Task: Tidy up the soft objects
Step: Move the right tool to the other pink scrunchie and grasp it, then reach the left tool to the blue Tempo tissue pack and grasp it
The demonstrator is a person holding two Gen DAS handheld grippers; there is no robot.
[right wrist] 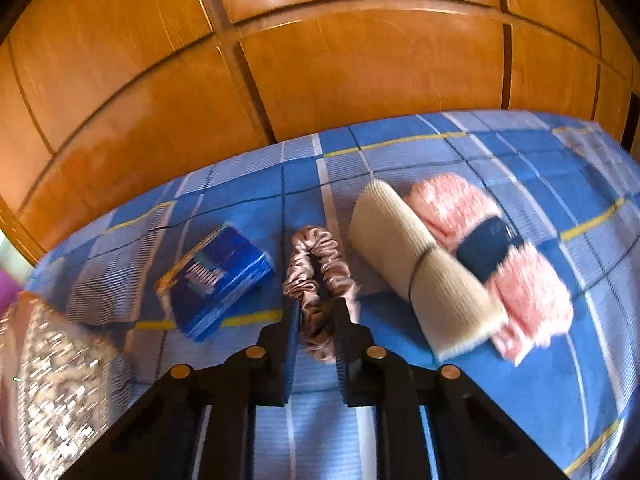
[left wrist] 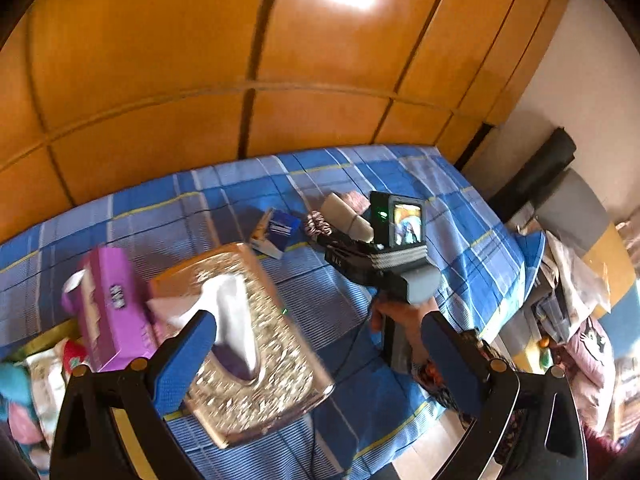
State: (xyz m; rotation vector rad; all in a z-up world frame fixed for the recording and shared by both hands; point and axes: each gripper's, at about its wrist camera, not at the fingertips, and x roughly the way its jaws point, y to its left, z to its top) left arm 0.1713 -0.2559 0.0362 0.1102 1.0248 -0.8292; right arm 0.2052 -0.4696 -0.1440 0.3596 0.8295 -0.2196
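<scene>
Right gripper: jaws pressed together, pinching the near end of the scrunchie; no gap left beside the fabric.
Scrunchie: pink satin, lying on the bedspread, its loop running away from the fingers.
Left gripper: jaws spread wide, nothing between them, held above the bed.
Tissue box: glittery, just below the left finger; a white tissue stands out of its slot.
Purple box: touching the tissue box on its left side.
Blue packet: flat on the bedspread, near the scrunchie's left.
Cream roll: just right of the scrunchie, bound by a thin band.
Pink roll: against the cream roll, with a dark band.
Wardrobe: wooden panels behind the bed.
</scene>
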